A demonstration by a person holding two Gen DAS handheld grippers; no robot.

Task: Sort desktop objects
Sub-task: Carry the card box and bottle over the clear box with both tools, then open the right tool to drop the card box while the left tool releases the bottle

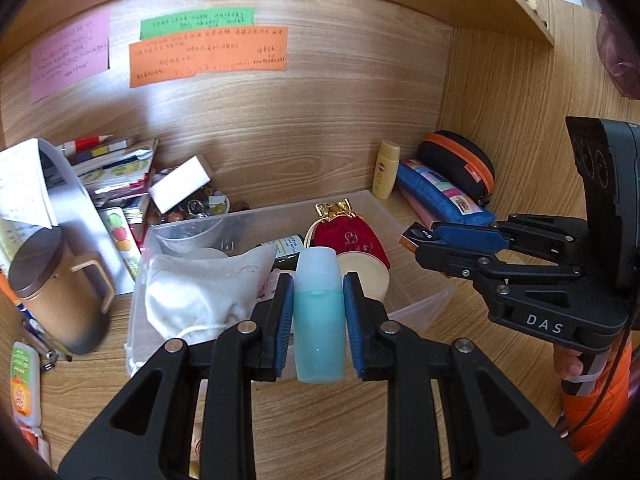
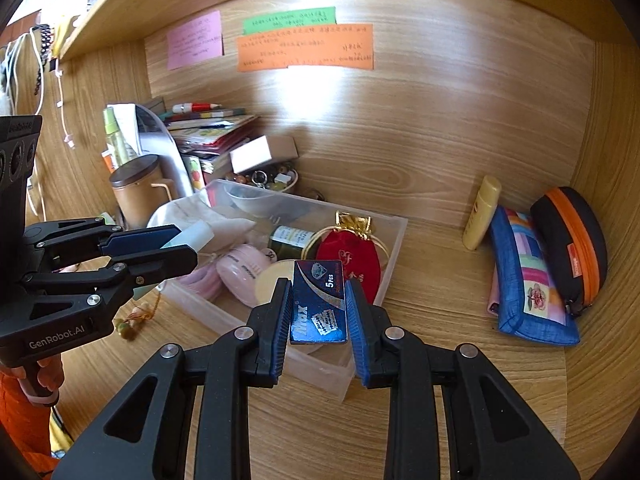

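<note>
My left gripper [image 1: 319, 300] is shut on a small bottle of pale blue liquid [image 1: 319, 332], held upright over the near side of a clear plastic bin [image 1: 416, 312]. My right gripper [image 2: 317, 304] is shut on a dark blue flat box marked "5 Pcs" [image 2: 319, 306], above the bin's near edge [image 2: 320, 364]. In the left wrist view the right gripper [image 1: 416, 236] enters from the right with the box's end [image 1: 412, 238] showing. In the right wrist view the left gripper [image 2: 180, 242] is at the left with the bottle's cap [image 2: 198, 234] poking out. The bin holds a red velvet pouch [image 1: 352, 240], a white cloth bag [image 1: 200, 292] and a green jar [image 2: 290, 238].
A brown lidded mug [image 1: 60, 292], stacked books [image 1: 116, 172] and a bowl of beads [image 2: 272, 182] crowd the back left. A yellow tube [image 2: 482, 212], a blue fabric pouch [image 2: 528, 280] and a black-and-orange case [image 2: 572, 244] lie at the right wall. Coloured notes [image 2: 304, 46] are stuck on the back panel.
</note>
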